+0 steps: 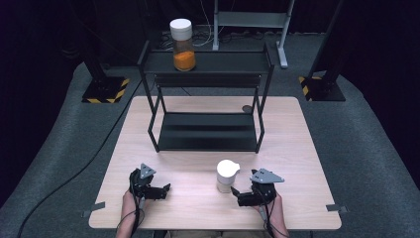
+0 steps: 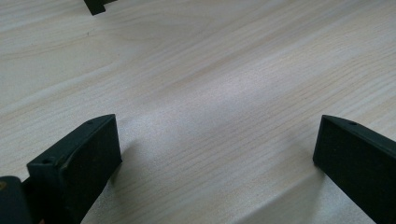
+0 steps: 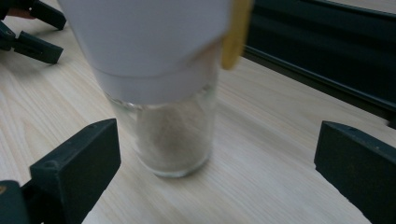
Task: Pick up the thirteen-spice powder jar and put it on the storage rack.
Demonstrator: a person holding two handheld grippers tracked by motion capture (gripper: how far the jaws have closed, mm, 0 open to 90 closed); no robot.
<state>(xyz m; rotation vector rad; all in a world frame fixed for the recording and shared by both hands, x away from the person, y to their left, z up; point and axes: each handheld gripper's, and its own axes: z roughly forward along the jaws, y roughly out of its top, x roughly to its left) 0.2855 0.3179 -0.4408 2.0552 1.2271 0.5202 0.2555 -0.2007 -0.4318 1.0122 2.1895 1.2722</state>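
Observation:
A small glass jar with a white lid (image 1: 227,175) stands upright on the wooden table (image 1: 188,208), just left of and beyond my right gripper (image 1: 236,193). In the right gripper view the jar (image 3: 170,135) holds pale powder and stands ahead of the wide-open jaws, nearer the left one and untouched. My left gripper (image 1: 166,189) rests low at the front left, open over bare wood (image 2: 219,116). A tall jar with orange powder and a white lid (image 1: 183,44) stands on the top shelf of the black rack (image 1: 208,62).
The black two-tier rack (image 1: 208,131) occupies the back half of the table, its lower shelf bare. A small dark round object (image 1: 246,108) lies by the rack's right rear leg. Black stands (image 1: 106,89) and a grey frame (image 1: 250,20) stand on the floor beyond.

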